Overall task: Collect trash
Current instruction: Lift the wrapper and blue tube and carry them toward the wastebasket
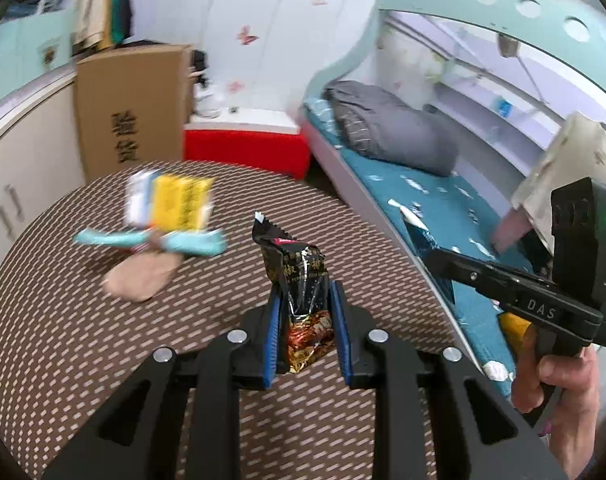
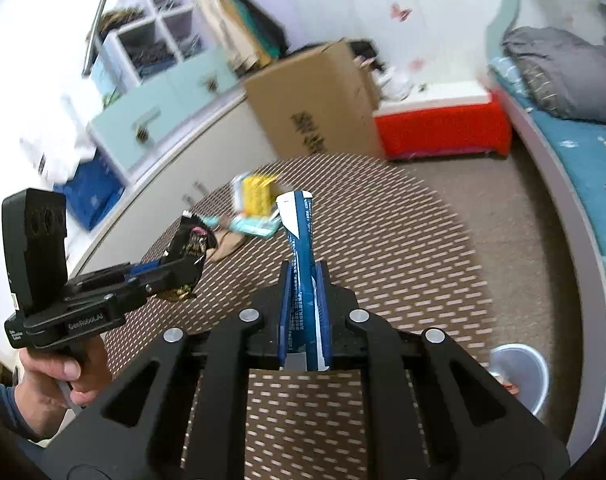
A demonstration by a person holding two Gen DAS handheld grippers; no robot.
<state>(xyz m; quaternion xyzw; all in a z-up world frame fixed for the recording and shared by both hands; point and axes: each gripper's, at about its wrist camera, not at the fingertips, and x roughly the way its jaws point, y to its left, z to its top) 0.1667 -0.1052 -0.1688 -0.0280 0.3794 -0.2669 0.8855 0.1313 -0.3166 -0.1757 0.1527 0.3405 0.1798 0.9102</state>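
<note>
crinkly black foil — the snack wrapper (image 1: 303,300) is pinched low between the left gripper (image 1: 305,312) pads, top flopping free. the right gripper (image 2: 303,304) is clamped on a blue-and-white wrapper (image 2: 299,248), folded thin. both are judged light, limp and slippery; grip mid-body, not the edge. more litter (image 1: 171,216) lies on the mat (image 1: 63,320). a pale bin (image 2: 521,376) near the bed (image 1: 423,192) holds some scraps — contents unclear.

A brown round mat with pale dashes (image 1: 83,340) is covering the floor. A yellow packet (image 1: 181,204), a pale blue wrapper (image 1: 199,242) and a beige flat piece (image 1: 141,276) are lying on it.
</note>
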